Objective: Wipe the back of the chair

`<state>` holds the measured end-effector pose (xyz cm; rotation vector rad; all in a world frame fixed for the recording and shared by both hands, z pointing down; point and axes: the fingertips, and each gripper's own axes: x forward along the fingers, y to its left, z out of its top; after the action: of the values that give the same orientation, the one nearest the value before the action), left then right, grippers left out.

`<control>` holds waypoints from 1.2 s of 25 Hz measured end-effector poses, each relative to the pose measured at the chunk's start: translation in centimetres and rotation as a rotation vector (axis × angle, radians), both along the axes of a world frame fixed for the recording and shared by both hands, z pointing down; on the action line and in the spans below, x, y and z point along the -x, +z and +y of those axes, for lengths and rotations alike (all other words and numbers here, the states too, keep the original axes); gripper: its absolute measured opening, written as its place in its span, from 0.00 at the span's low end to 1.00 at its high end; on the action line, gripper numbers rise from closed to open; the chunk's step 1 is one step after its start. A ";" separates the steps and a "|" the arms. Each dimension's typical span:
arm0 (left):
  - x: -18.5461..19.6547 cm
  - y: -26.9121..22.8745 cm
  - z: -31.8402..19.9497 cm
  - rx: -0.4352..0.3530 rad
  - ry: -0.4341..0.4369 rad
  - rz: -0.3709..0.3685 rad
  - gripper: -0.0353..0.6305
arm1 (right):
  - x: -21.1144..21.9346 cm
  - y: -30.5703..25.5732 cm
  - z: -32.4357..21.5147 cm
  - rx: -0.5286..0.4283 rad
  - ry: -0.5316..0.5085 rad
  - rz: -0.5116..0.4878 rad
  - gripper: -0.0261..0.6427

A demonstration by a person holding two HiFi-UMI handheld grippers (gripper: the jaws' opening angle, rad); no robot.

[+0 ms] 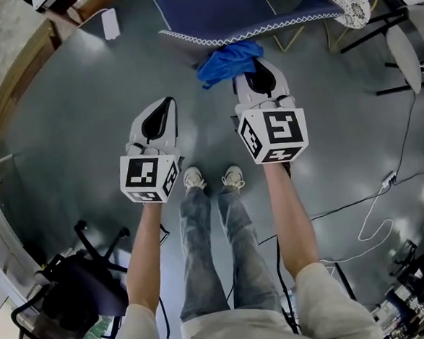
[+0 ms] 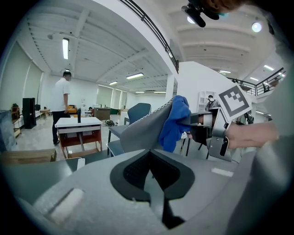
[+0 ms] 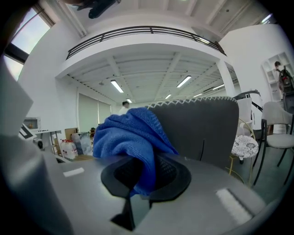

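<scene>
The smooth grey floor [image 1: 63, 117] is carrying everything. The chair [image 1: 223, 12] is standing at the far side, and the person's shoes [image 1: 193, 179] are planted close together near the middle. A black office chair [image 1: 79, 294] is sitting at the near left, while loose cables [image 1: 361, 228] are trailing across the right side. A small white box [image 1: 110, 23] is lying far left.

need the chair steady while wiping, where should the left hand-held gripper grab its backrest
Probably the stitched top edge of the backrest, left of the blue cloth, approached from the person's side. It is a thin, bare rim, so the left hand-held gripper could straddle it.
</scene>
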<state>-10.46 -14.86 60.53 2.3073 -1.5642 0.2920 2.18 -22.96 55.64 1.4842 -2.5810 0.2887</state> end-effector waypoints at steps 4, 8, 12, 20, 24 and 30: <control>0.6 0.8 -0.7 0.005 -0.003 0.009 0.06 | 0.6 2.6 -1.0 0.028 -0.002 -0.005 0.10; 0.7 1.6 -1.3 0.012 -0.001 0.012 0.06 | 0.9 5.3 -1.8 0.062 -0.012 0.006 0.10; 0.9 2.4 -1.7 0.008 0.009 0.013 0.06 | 0.8 6.6 -2.6 0.068 -0.008 -0.002 0.10; 1.1 2.7 -1.8 0.012 0.021 0.016 0.06 | 1.8 12.9 -3.1 0.180 -0.007 0.020 0.10; 0.8 3.3 -1.1 0.021 0.030 0.015 0.06 | 2.6 15.7 -3.7 0.231 -0.012 0.023 0.10; 0.7 3.4 -0.8 0.030 0.023 0.024 0.06 | 2.4 15.9 -4.0 0.241 0.021 -0.033 0.10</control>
<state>-11.14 -15.70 63.88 2.2985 -1.5123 0.2905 -0.22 -26.99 71.59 1.4315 -2.4522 0.6082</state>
